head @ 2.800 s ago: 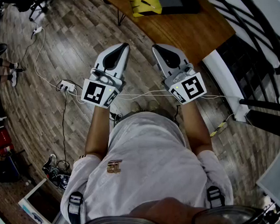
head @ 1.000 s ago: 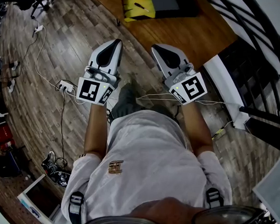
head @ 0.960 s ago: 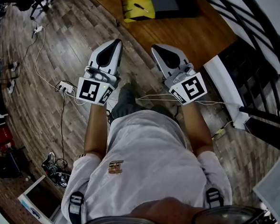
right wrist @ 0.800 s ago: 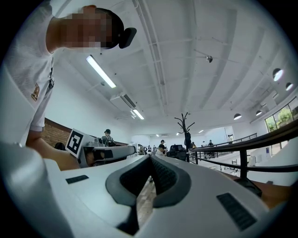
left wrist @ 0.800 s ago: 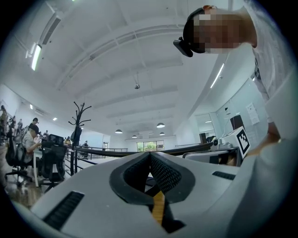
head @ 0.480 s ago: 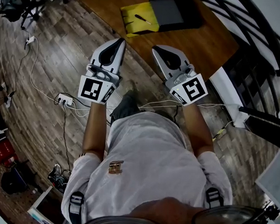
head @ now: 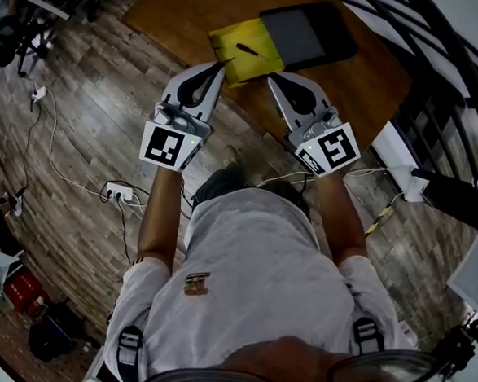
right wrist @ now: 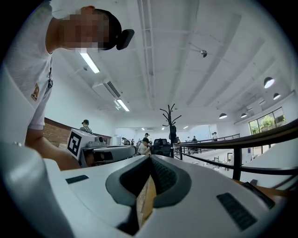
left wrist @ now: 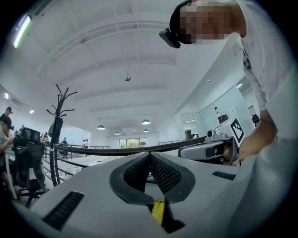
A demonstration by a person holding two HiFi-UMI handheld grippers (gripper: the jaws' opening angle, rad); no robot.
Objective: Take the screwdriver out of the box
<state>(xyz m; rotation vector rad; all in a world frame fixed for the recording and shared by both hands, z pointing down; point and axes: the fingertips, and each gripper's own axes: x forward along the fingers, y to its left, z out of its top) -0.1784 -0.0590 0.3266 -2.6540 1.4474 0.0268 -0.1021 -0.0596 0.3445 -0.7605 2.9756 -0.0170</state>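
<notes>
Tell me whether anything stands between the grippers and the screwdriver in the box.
Nothing visible does. The screwdriver lies uncovered on the yellow half of the open box on the table. The left gripper and right gripper, both shut and empty, point towards it from the near side, with no object between.

No word or number could be read in any view. The only signs were a black-and-white square coded marker (head: 164, 146) on the white cube of the left gripper (head: 220, 64), at ten o'clock in the head view, and a second square coded marker (head: 333, 148) on the right gripper (head: 272, 77), at two o'clock. A small brown emblem (head: 195, 283) on the white fabric shirt (head: 257, 285), at seven o'clock, was too small to read.
</notes>
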